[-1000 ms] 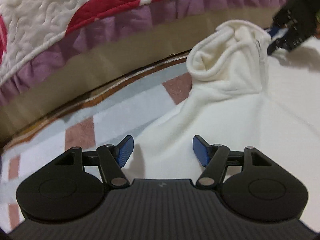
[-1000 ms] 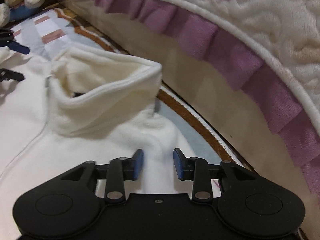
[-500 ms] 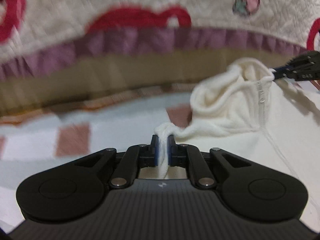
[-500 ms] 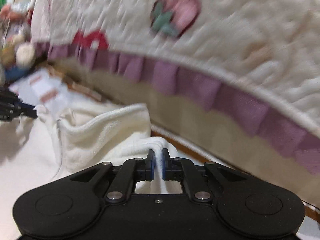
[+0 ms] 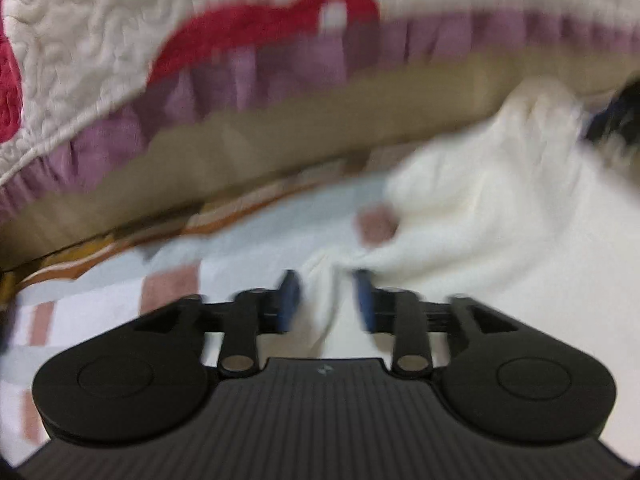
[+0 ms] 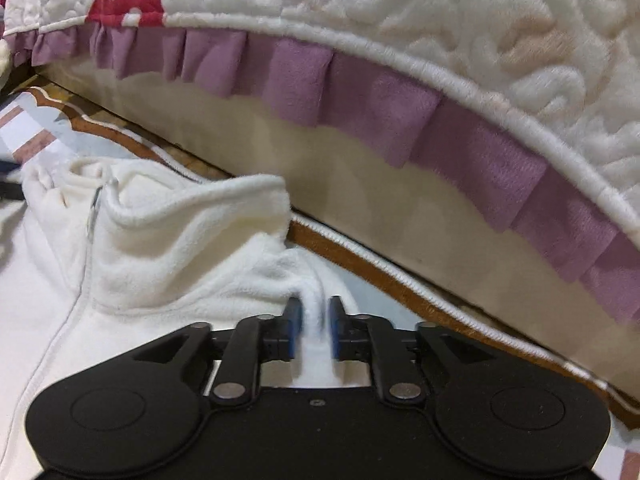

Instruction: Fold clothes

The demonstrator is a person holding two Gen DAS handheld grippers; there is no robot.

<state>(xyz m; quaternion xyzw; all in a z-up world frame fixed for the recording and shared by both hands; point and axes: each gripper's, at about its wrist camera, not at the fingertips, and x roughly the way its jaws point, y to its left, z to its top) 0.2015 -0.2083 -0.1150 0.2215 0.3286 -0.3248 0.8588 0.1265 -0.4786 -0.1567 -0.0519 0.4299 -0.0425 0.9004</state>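
Note:
A cream fleece zip jacket (image 5: 500, 208) lies on a checked sheet, collar standing up; it also shows in the right wrist view (image 6: 160, 248). My left gripper (image 5: 326, 300) stands open at the jacket's left shoulder, with a fold of fleece loose between its blue fingers (image 5: 289, 298). My right gripper (image 6: 314, 328) is at the right shoulder, its fingers (image 6: 294, 330) a little apart with a ridge of fleece between them. The left wrist view is blurred by motion.
A quilted bed cover with a purple frill (image 6: 400, 104) hangs over a beige bed side (image 6: 360, 176) just beyond the jacket. The checked sheet (image 5: 120, 292) with a brown border (image 6: 400, 272) lies under it. The other gripper (image 5: 624, 116) shows dark at far right.
Both grippers were shut on the jacket's shoulders half a second ago; now both have opened and let the fleece go. The cameras have dropped lower.

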